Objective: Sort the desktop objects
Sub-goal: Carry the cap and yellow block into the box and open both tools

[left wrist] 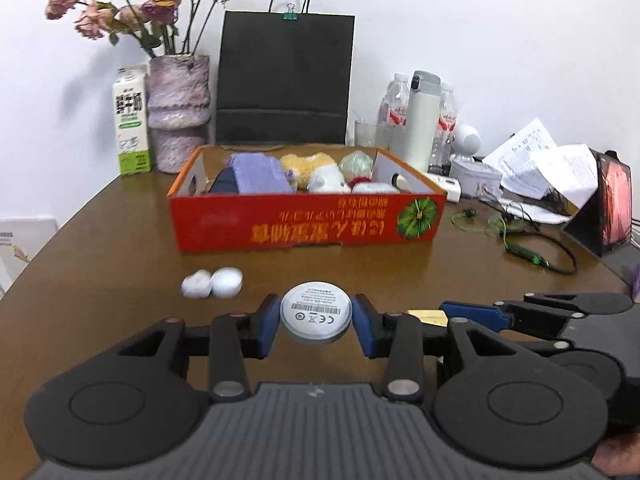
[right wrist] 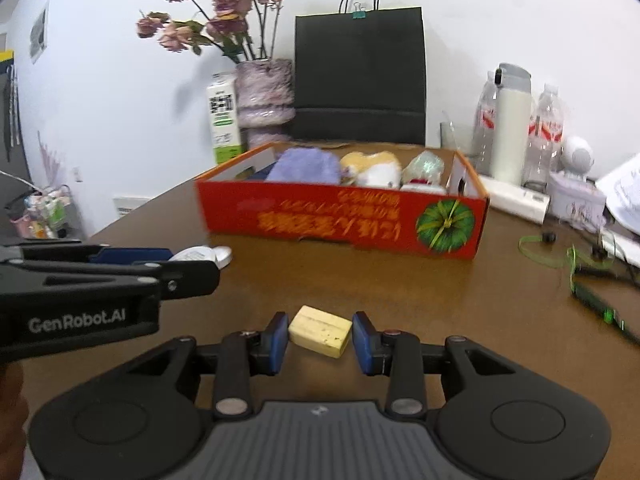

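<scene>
While both grippers hang over the desk, the scene reads so:

Desk (left wrist: 100, 240): brown wood, against a white wall.
Bag (left wrist: 284, 76): black paper, upright behind the box, a green clip on its top edge.
Box (left wrist: 308, 220): red cardboard, open-topped, mid-desk; a purple cloth (left wrist: 260, 174), a plush toy (left wrist: 316, 170) and other small things lie inside.
Vase (left wrist: 178, 112): purple, with dried roses, left of the bag; a carton (left wrist: 132, 120) stands just beside it.
Left gripper (left wrist: 316, 320): clamped on a disc (left wrist: 316, 312), pads pressing its two sides, label side up, held clear of the desk in front of the box.
Right gripper (right wrist: 320, 334): clamped on a yellow block (right wrist: 320, 331), a pad on each end, in front of the box.
White lumps (left wrist: 212, 282): two, touching, on the desk between box and left gripper.
</scene>
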`<state>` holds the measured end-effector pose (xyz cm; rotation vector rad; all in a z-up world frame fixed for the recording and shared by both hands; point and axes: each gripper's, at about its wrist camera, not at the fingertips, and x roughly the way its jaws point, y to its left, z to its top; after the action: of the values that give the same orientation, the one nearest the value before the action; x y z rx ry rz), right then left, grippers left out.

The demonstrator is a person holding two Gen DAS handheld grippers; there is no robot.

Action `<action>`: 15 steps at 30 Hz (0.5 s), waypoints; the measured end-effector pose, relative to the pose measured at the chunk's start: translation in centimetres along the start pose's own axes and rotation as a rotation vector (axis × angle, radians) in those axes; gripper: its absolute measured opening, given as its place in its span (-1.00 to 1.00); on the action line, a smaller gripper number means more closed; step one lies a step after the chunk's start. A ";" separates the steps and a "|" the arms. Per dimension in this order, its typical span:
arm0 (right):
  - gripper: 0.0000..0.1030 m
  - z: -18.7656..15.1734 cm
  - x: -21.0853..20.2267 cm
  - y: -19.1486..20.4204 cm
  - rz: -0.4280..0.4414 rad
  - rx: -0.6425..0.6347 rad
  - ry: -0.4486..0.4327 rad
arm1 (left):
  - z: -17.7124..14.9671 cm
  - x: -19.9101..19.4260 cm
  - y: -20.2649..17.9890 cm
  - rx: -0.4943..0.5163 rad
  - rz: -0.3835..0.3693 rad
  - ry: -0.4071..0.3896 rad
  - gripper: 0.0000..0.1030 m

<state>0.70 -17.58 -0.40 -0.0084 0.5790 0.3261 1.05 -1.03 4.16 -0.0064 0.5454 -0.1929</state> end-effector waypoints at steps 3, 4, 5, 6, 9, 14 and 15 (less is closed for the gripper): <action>-0.35 -1.7 -2.1 1.1 -0.008 -0.033 -0.002 | -1.5 -1.8 0.2 -0.022 -0.005 0.018 -0.22; -0.35 -2.2 -2.6 1.2 -0.017 -0.031 -0.001 | -1.9 -2.4 0.1 -0.021 0.002 0.017 -0.22; -0.35 -2.6 -3.3 1.3 -0.021 -0.022 0.001 | -2.4 -3.1 0.0 -0.019 0.009 0.013 -0.22; -0.35 -3.0 -3.9 1.4 -0.021 -0.015 0.001 | -2.8 -3.7 0.0 -0.021 0.009 0.009 -0.22; -0.35 -4.2 -5.9 1.7 -0.035 -0.010 -0.012 | -4.3 -5.6 0.1 -0.034 0.004 -0.003 -0.23; -0.35 -5.8 -8.2 2.2 -0.049 -0.006 -0.024 | -6.2 -8.1 0.3 -0.062 -0.018 -0.007 -0.23; -0.35 -6.0 -8.6 2.3 -0.051 -0.003 -0.028 | -6.4 -8.7 0.3 -0.061 -0.021 -0.018 -0.23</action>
<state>-9.98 -18.56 -0.58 -0.0217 0.5499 0.2772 -9.45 1.13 3.13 -0.0734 0.5333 -0.1960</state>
